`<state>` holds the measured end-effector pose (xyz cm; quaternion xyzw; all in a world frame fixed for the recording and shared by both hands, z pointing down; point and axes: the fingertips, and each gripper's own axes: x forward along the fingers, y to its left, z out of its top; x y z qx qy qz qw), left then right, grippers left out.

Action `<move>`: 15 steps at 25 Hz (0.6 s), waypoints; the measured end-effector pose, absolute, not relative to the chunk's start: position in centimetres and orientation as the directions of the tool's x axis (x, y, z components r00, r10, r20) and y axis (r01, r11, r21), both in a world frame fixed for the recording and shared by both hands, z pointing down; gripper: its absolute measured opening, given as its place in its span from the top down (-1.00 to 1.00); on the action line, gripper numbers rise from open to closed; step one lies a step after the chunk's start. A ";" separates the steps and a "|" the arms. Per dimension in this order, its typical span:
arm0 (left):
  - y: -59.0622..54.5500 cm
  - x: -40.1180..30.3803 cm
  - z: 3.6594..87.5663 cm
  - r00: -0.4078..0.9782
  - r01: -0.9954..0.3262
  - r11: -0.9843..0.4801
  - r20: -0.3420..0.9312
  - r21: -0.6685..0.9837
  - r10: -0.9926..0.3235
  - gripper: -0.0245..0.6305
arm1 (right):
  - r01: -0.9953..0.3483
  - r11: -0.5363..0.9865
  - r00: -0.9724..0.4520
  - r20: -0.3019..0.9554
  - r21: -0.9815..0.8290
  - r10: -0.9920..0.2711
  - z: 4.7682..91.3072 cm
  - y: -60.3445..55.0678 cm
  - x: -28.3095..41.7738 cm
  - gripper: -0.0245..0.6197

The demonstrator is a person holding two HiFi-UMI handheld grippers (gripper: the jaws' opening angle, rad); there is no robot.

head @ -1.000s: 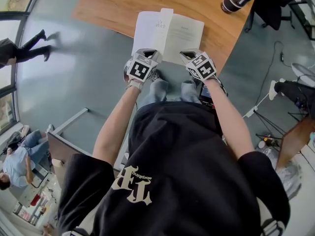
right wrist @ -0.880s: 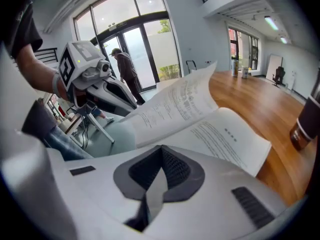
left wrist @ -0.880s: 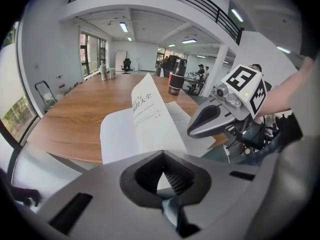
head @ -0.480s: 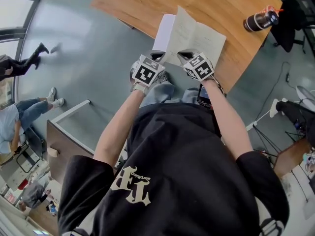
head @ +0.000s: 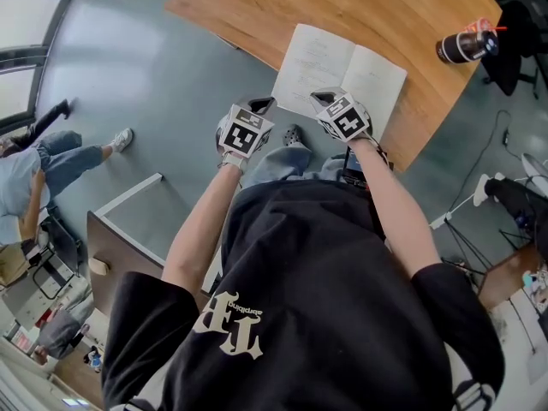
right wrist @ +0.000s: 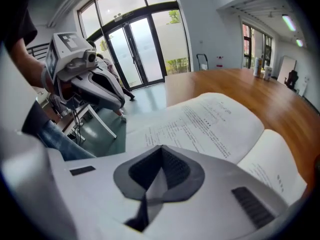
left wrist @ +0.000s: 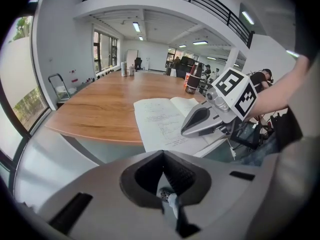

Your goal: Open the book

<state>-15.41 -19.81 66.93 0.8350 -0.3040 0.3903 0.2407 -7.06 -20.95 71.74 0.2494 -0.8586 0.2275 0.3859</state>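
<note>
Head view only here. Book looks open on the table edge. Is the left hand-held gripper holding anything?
Observer: No. On the left hand-held gripper the jaws are together with nothing between them. The book lies ahead of it, apart.
Operator: Right one?
Observer: The right hand-held gripper shows its jaws together too. I can't tell whether a sheet is pinched.
Operator: Pages lying flat?
Observer: Not quite. From the right gripper view, the left page bulges upward beside the spine.
</note>
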 end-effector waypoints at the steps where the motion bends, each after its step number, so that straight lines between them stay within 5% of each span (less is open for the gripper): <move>1: -19.8 -15.8 67.1 0.506 -0.698 -0.697 0.802 0.164 -0.317 0.91 | -0.605 0.772 -0.573 0.780 -0.195 -0.251 71.9 -21.0 -7.1 0.97; 15: -19.5 -10.7 67.3 0.550 -0.639 -0.744 0.791 0.193 -0.267 0.91 | -0.629 0.753 -0.608 0.726 -0.193 -0.321 69.0 -20.9 -3.6 0.97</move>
